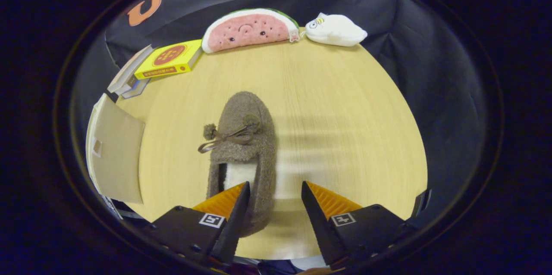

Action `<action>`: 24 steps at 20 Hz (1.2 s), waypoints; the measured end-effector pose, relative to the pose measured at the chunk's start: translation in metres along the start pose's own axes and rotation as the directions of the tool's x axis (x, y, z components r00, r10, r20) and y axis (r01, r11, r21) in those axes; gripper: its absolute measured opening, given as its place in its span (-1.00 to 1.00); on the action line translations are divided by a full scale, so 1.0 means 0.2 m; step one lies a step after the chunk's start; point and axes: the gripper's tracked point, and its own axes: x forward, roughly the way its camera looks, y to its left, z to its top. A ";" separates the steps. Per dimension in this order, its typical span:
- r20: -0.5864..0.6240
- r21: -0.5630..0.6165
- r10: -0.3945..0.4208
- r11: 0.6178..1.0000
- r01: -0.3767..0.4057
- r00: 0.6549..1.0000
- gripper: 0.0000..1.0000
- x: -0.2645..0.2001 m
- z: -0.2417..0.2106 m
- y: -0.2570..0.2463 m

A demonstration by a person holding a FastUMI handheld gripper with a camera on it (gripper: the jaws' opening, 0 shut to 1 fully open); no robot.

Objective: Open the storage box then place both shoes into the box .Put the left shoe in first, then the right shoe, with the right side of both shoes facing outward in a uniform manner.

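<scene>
A fuzzy brown shoe [243,145] with a pompom bow lies on the round wooden table [345,107], toe pointing away from me. Its heel end reaches down between my fingers, close against the left one. My gripper [275,191] is open; the left finger sits over the shoe's pale lining and the right finger hangs over bare table, apart from the shoe. The storage box [113,150], beige with its flap showing, stands at the table's left side, left of the shoe.
A yellow book [169,59] lies on a stack of books [129,76] at the far left. A watermelon plush [248,29] and a white plush toy [335,29] sit along the table's far rim.
</scene>
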 end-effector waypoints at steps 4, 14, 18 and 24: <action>-0.038 -0.027 0.054 0.998 -0.055 0.998 -0.15 0.06 0.00 0.08; 0.012 0.116 0.052 0.992 -0.054 0.999 -1.00 -0.11 0.01 0.08; 0.094 0.143 0.059 0.987 -0.073 0.994 -1.00 -0.35 0.02 0.16; 0.190 0.112 0.121 0.983 -0.144 0.974 -1.00 -0.69 0.03 0.50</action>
